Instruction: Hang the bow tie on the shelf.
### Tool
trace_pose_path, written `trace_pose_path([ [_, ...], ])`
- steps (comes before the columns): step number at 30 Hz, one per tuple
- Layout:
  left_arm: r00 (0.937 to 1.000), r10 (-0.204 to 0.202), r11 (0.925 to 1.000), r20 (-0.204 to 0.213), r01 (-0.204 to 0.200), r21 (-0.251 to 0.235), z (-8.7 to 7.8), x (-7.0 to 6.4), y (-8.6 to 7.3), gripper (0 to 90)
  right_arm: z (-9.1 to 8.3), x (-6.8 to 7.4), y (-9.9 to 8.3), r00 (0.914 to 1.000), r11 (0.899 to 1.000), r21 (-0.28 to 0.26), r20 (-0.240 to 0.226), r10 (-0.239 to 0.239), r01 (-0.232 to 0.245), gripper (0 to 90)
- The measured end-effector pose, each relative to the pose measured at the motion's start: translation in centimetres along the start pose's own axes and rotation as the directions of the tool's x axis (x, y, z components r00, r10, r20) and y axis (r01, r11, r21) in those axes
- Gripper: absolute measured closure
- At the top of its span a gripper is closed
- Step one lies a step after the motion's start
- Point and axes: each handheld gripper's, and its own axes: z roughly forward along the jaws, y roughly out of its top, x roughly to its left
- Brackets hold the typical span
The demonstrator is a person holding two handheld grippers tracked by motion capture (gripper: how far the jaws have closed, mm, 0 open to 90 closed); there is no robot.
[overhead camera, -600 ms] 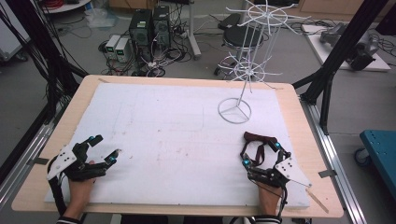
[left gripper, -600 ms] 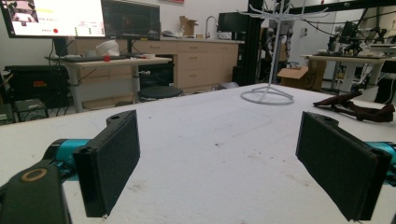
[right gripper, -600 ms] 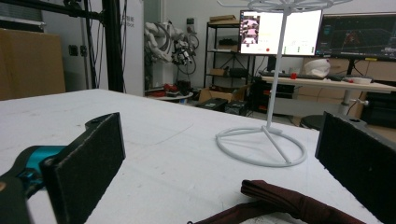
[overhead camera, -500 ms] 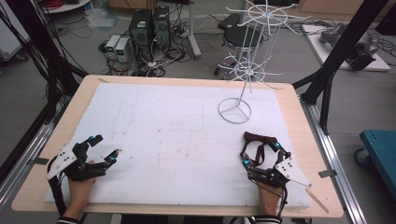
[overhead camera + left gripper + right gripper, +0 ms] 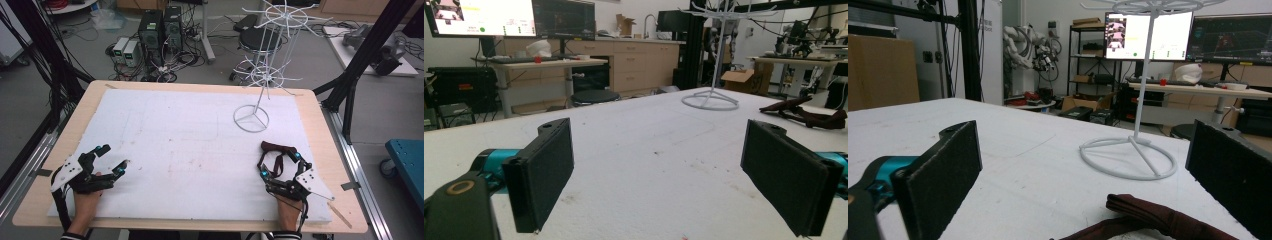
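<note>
Presently, strap (image 5: 276,152): dark red, limp, near tabletop's (image 5: 320,150) right edge.
Right gripper (image 5: 278,165): spread, straddling it, not pinching.
Left gripper (image 5: 112,159): spread, empty.
Risk: pinching one loop only; strap may slip or snag rack (image 5: 252,119).

Wire stand (image 5: 260,75) on white mat (image 5: 175,135), far right part of table (image 5: 320,125). Strap (image 5: 275,152) on mat just in front of stand base, between right gripper (image 5: 280,165) jaws. Left gripper (image 5: 111,161) at near left, well apart from both.
</note>
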Motion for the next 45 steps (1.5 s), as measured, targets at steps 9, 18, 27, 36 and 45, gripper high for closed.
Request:
trace_pose_path([
  [9,1.0000,-0.005,1.0000,0.000,0.005,-0.004,0.0,0.0,0.0,14.1,-0.2,0.0,1.1,0.9998,1.000,-0.013,-0.011,-0.018,0.018,0.7],
  [18,1.0000,-0.002,1.0000,0.000,0.002,0.000,0.0,0.0,0.0,14.1,-0.3,-0.8,3.9,0.9984,0.998,0.044,-0.042,-0.038,0.039,0.8],
  [27,1.0000,-0.001,1.0000,0.001,0.001,0.002,0.0,0.0,0.0,14.1,0.5,-1.7,6.7,0.9917,0.984,0.155,-0.110,-0.067,0.084,0.8],
  [36,1.0000,0.002,1.0000,0.001,-0.002,0.003,0.0,0.0,0.0,14.1,2.3,-2.9,9.0,0.9732,0.943,0.302,-0.216,-0.077,0.142,0.7],
  [45,1.0000,0.000,1.0000,0.001,0.000,0.001,0.1,0.0,0.0,14.1,4.0,-4.1,10.3,0.9481,0.871,0.432,-0.301,-0.103,0.232,0.8],
])
